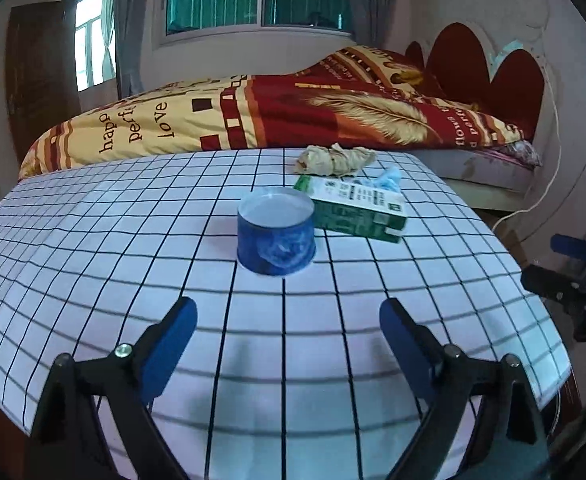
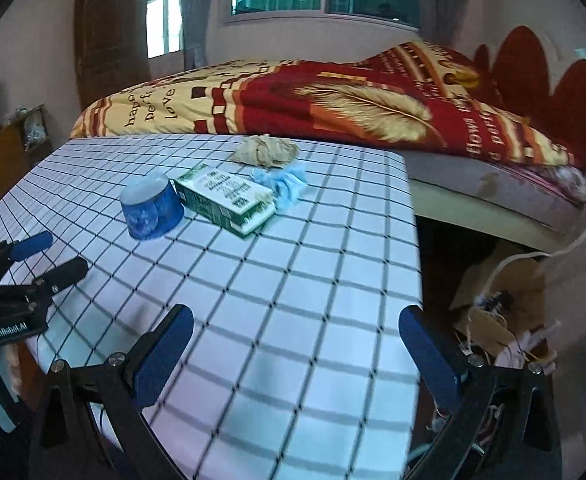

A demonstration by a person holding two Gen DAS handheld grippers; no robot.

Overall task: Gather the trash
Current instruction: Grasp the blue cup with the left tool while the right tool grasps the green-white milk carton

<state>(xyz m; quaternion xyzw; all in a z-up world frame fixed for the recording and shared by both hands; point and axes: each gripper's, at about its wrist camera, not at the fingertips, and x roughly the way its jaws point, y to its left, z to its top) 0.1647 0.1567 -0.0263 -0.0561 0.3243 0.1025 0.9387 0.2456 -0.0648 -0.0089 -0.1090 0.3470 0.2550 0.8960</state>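
Observation:
On the checked tablecloth [image 1: 93, 240] stands a blue round tub [image 1: 276, 232] with a pale top, seen also as the tub [image 2: 152, 208] in the right wrist view. Behind it lies a green and white carton [image 1: 357, 208] on its side, the same carton [image 2: 225, 198]. A crumpled beige paper wad [image 1: 335, 159] and a light blue scrap [image 1: 387, 180] lie beyond, near the far edge. My left gripper [image 1: 289, 316] is open over the cloth, short of the tub, nothing between its fingers. My right gripper [image 2: 296, 324] is open too, over the table's right part, empty.
A bed with a red and yellow quilt [image 1: 253, 116] stands right behind the table. Right of the table edge the floor holds cardboard and cords [image 2: 501, 312]. The left gripper's body [image 2: 17, 292] shows at the right wrist view's left edge; a wooden cabinet [image 2: 5, 152] stands far left.

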